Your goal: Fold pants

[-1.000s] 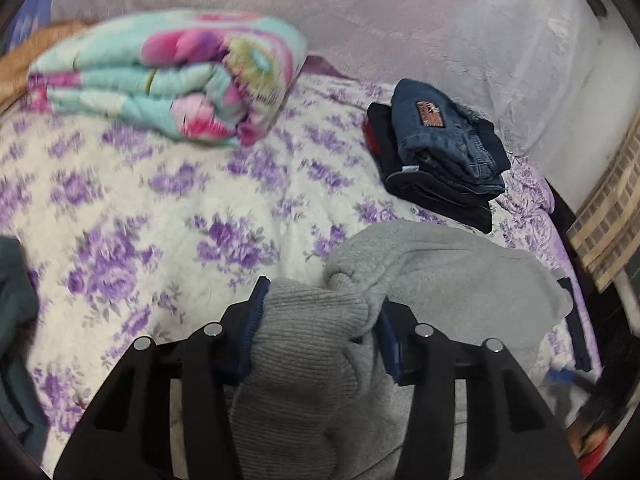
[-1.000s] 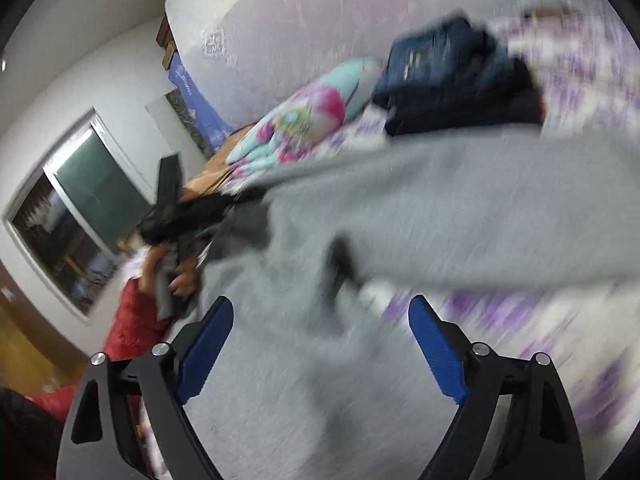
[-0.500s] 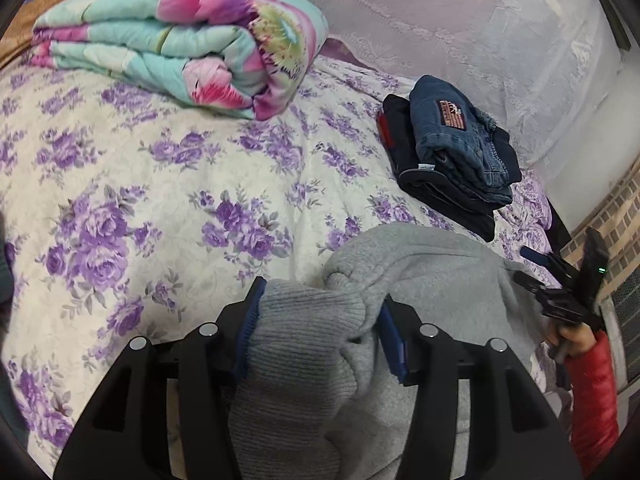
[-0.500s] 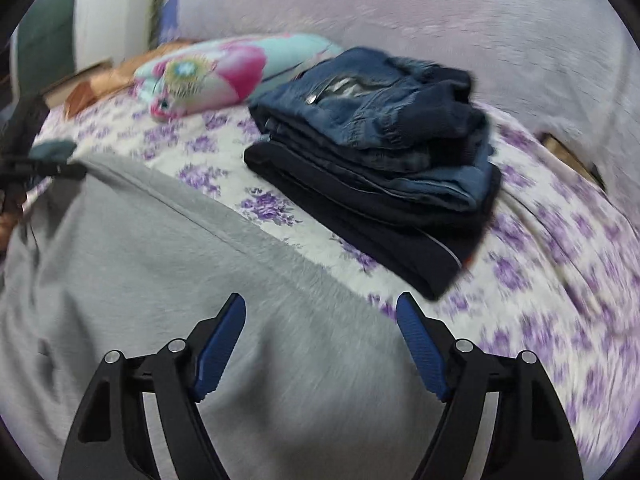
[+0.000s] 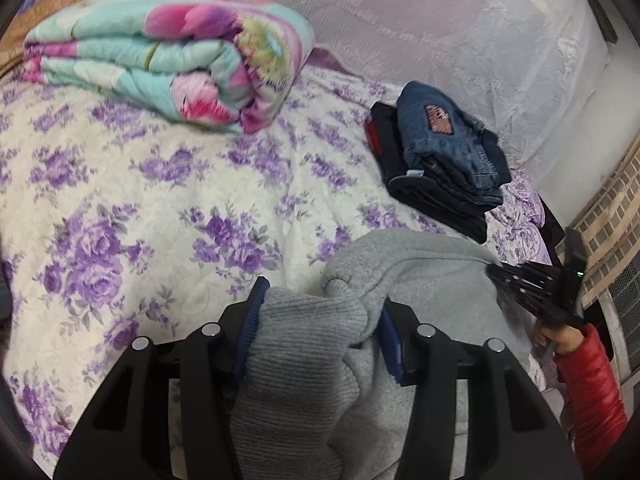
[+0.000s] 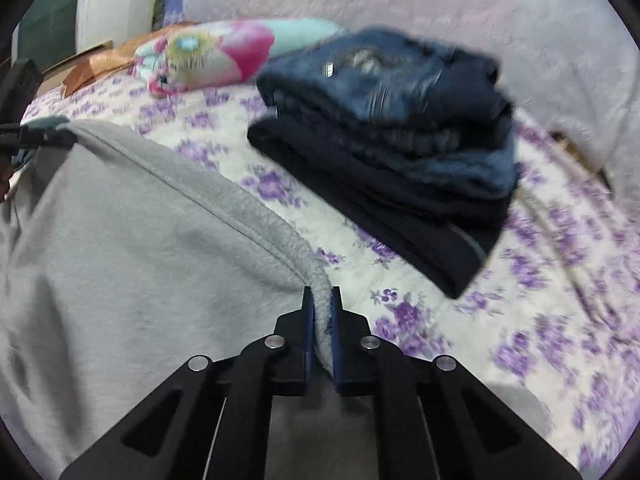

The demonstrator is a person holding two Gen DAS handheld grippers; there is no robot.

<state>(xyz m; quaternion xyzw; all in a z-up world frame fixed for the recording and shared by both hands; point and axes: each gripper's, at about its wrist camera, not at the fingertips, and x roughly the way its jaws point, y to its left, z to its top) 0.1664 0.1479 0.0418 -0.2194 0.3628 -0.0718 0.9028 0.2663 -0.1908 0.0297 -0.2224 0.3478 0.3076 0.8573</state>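
Observation:
Grey sweatpants [image 5: 432, 276] lie bunched on the flowered bedspread [image 5: 140, 208]. In the left wrist view my left gripper [image 5: 324, 292] holds their ribbed cuff [image 5: 304, 340]. The jaws are closing a little more, the blue pads pressing the thick bunch on both sides. In the right wrist view my right gripper [image 6: 321, 290] is shut on the thin far edge of the grey sweatpants [image 6: 120, 240], near the seam. From the left wrist view the right gripper [image 5: 532, 280] shows at the pants' right edge, held by a hand in a red sleeve [image 5: 592, 380].
A stack of folded jeans and dark trousers [image 5: 440, 156] [image 6: 392, 136] sits just beyond the grey pants. A folded turquoise and pink quilt [image 5: 168, 60] lies at the back left. A pale lace curtain [image 5: 440, 20] hangs behind the bed.
My right gripper swung across the grey pants to their far edge and closed on it. The left gripper kept its hold on the cuff and barely moved.

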